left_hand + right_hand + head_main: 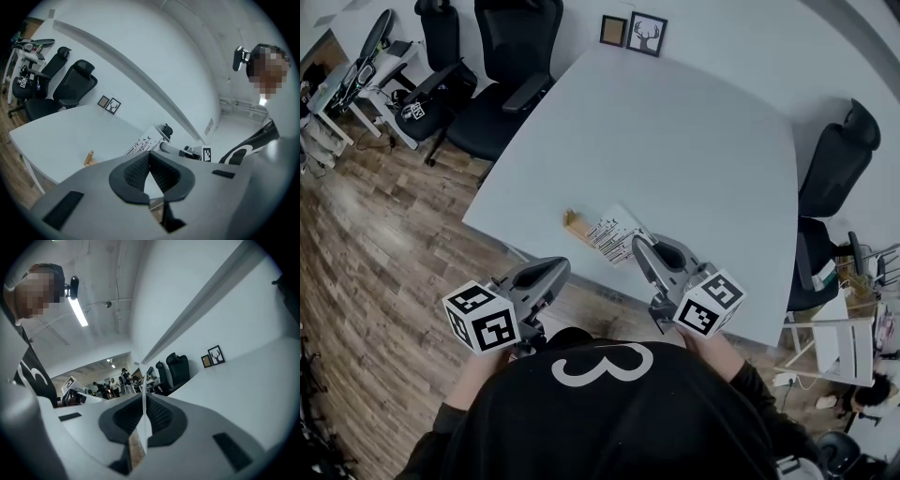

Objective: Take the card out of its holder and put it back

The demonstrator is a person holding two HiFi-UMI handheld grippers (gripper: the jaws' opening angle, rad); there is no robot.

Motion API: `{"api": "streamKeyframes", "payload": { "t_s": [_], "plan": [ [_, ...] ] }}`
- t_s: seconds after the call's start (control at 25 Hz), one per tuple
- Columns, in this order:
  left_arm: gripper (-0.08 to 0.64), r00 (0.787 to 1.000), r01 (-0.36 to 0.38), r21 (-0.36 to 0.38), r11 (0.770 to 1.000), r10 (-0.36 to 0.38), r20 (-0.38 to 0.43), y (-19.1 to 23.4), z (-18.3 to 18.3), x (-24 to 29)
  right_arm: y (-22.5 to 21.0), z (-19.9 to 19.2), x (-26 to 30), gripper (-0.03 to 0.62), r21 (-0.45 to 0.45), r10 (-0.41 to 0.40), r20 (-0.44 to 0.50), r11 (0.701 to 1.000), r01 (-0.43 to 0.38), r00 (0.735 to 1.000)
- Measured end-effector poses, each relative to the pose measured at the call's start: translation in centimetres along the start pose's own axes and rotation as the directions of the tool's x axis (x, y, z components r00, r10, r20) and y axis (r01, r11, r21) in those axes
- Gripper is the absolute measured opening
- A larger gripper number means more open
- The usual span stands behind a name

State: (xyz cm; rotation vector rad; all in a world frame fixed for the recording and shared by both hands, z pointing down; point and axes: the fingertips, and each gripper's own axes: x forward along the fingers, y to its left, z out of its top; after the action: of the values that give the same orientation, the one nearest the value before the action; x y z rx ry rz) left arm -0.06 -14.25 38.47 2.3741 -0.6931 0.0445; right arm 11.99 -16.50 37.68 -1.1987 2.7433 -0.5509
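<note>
A small wooden card holder (575,225) (88,158) sits near the front edge of the white table (675,131). The white printed card (615,232) (144,141) is out of the holder, just to its right and above the tabletop. My right gripper (638,247) (143,397) is shut on the card, which shows edge-on between its pads (145,423). My left gripper (564,267) (150,153) hovers off the table's front edge, left of the holder. Its jaws are shut, tips touching, with nothing between them.
Two small framed pictures (634,33) stand at the table's far edge. Black office chairs stand at the far left (502,84) and at the right side (836,159). Wooden floor (384,234) lies to the left, with more gear at the room's edges.
</note>
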Motion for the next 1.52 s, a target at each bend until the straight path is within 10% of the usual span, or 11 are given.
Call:
{"api": "streamKeyframes", "payload": {
  "t_s": [1.52],
  "plan": [
    [0.014,0.996,-0.085,-0.097,0.992,0.088,0.029,3.6,-0.1,-2.1,-2.4,-1.2,8.0,0.025,-0.189,0.070,-0.090,0.978,-0.086,0.993]
  ]
}}
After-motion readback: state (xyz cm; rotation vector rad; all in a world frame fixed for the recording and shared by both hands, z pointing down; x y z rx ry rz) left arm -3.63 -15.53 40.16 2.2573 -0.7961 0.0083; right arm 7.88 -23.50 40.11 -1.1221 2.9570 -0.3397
